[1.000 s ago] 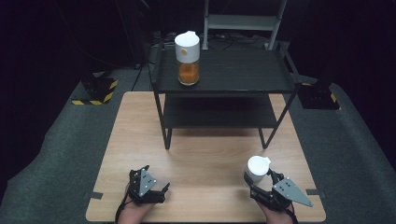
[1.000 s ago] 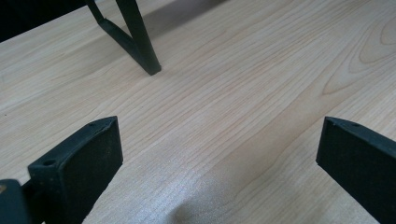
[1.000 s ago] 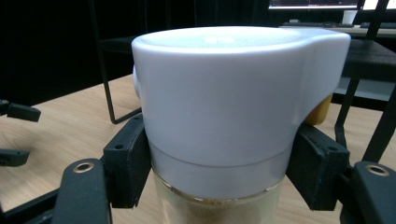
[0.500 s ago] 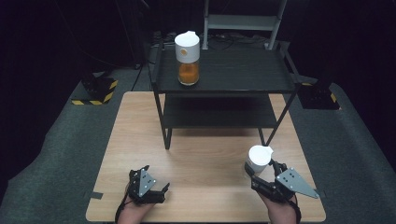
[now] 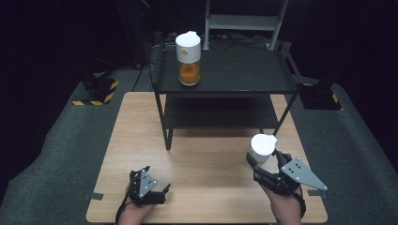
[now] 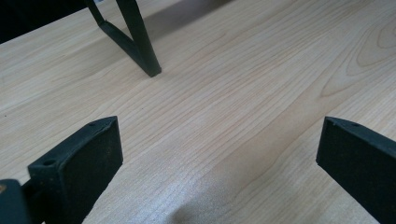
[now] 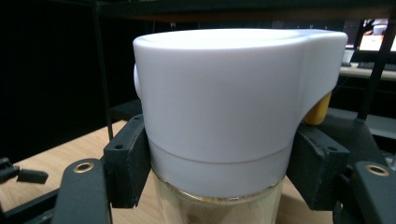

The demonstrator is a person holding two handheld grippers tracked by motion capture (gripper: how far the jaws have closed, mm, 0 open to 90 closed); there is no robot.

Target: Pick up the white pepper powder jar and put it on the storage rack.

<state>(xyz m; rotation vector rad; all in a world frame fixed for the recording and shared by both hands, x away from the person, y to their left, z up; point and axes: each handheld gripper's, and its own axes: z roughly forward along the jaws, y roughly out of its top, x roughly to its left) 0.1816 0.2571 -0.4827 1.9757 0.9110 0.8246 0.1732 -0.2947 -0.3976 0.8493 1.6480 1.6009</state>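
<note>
My right gripper (image 5: pixel 265 161) is shut on a glass jar with a white lid (image 5: pixel 262 148), held above the wooden table (image 5: pixel 206 159) near its right front. In the right gripper view both black jaws press on the jar (image 7: pixel 233 121) just below the white lid; pale contents show through the glass. A second jar with a white lid and orange contents (image 5: pixel 188 64) stands on the top of the black shelf (image 5: pixel 244 75). At the table's front left my left gripper (image 5: pixel 162 190) rests low, open, with bare wood between its fingers (image 6: pixel 84 158).
The black two-level shelf stands at the table's far side, one leg (image 6: pixel 140 46) close ahead in the left gripper view. Dark floor surrounds the table, with yellow-black striped blocks (image 5: pixel 96 91) at the far left and another block (image 5: pixel 321 96) at the far right.
My right gripper has lifted the white-lidded jar off the table and carried it slightly away from me. The left gripper has stayed where it was.
</note>
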